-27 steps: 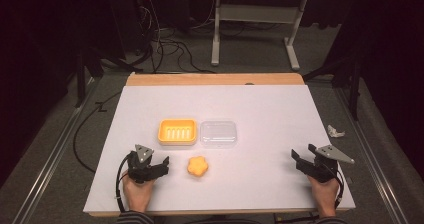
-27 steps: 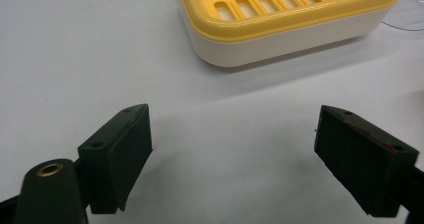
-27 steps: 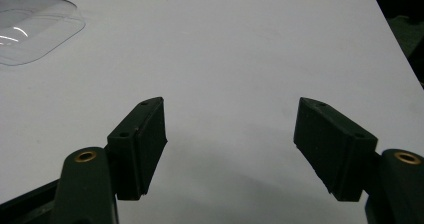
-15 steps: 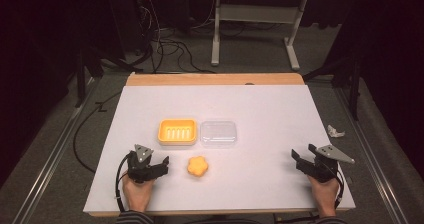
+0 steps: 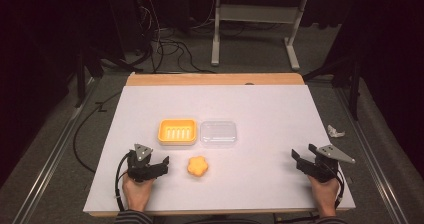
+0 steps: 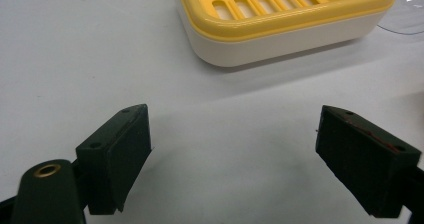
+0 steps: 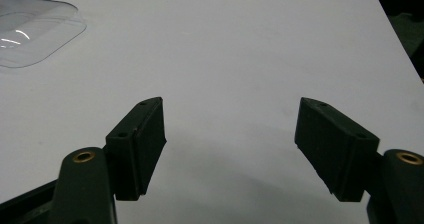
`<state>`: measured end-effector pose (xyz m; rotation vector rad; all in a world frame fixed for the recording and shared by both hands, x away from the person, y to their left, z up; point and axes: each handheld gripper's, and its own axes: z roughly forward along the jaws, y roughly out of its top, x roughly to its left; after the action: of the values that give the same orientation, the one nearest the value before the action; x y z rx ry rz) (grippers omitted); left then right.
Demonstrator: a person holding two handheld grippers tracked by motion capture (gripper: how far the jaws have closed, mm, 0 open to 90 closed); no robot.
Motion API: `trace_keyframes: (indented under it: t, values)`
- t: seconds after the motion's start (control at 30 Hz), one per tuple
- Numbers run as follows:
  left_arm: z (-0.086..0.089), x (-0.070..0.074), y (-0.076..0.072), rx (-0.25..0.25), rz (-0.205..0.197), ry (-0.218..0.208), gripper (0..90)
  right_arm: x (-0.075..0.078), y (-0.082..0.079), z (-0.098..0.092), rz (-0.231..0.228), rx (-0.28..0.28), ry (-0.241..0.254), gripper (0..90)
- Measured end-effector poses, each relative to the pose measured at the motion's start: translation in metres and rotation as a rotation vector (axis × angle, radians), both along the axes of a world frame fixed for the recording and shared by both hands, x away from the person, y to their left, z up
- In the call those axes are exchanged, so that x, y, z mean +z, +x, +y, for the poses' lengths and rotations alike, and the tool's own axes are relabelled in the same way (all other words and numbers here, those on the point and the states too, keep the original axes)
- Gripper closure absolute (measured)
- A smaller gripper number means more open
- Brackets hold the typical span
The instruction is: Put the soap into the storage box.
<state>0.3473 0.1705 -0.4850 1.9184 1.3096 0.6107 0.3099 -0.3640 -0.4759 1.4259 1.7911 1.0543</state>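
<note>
White sheeting is covering the tabletop (image 5: 260,104), with a strip of bare wood showing along its far edge at the upper centre of the high view. Near the middle of that view a yellow soap dish (image 5: 177,132) with a slotted tray is sitting on a pale base, and a clear plastic lid (image 5: 218,133) is lying just beside it on the right, edges close together. Below and between them, toward the lower centre of the frame, an orange flower-shaped soap (image 5: 197,166) is lying apart from both. The left claw (image 5: 161,165) is resting at the lower left of the frame, near the soap but not touching it, its jaws standing wide apart and gripping nothing. In the left gripper view the soap dish (image 6: 280,21) is occupying the upper part of the frame ahead of the spread jaws. The right claw (image 5: 298,159) is resting at the lower right, well apart from all three items, jaws likewise spread wide and empty. In the right gripper view the lid (image 7: 35,29) is appearing at the upper left. A small crumpled white scrap (image 5: 335,131) is lying just off the tabletop's right edge.
</note>
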Motion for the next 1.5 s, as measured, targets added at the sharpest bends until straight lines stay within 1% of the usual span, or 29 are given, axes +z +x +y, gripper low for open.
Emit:
trace_keyframes:
  t: [0.2,0.5,0.6,0.73,0.8,0.83,1.03,1.17,1.27,1.4,1.5]
  values:
    - [-0.001,0.001,0.000,-0.018,0.004,0.007,14.9,0.000,0.000,0.000,0.001,-0.006,0.002,28.7]
    - [-0.003,0.003,-0.002,-0.032,0.018,0.005,14.7,0.000,-0.001,0.000,0.001,-0.006,0.002,28.7]
    - [-0.003,0.004,-0.003,-0.035,0.017,-0.008,14.6,0.000,0.000,0.000,0.002,-0.006,0.003,28.8]
    - [-0.004,0.007,-0.005,-0.047,0.022,-0.013,14.7,0.000,0.000,0.000,0.001,-0.007,-0.001,28.9]
    - [-0.005,0.008,-0.006,-0.050,0.020,-0.025,14.7,0.000,0.000,0.000,0.001,-0.007,-0.001,28.9]
    - [-0.005,0.009,-0.006,-0.054,0.023,-0.024,14.7,0.000,0.000,0.000,0.003,-0.008,-0.001,28.9]
    - [-0.009,0.014,-0.010,-0.070,0.013,-0.048,14.5,0.000,0.000,0.000,0.003,-0.007,-0.001,29.0]
    - [-0.013,0.017,-0.011,-0.083,0.011,-0.054,14.5,0.000,0.000,0.000,0.001,-0.007,-0.001,29.0]
    - [-0.016,0.019,-0.013,-0.096,0.009,-0.049,14.6,0.000,0.000,0.000,0.001,-0.006,-0.001,29.1]
    - [-0.020,0.021,-0.014,-0.106,0.004,-0.059,14.5,0.000,0.000,0.000,0.000,-0.009,0.001,29.1]
    - [-0.023,0.021,-0.014,-0.124,0.006,-0.062,14.6,0.000,0.000,0.000,-0.004,-0.009,0.000,29.1]
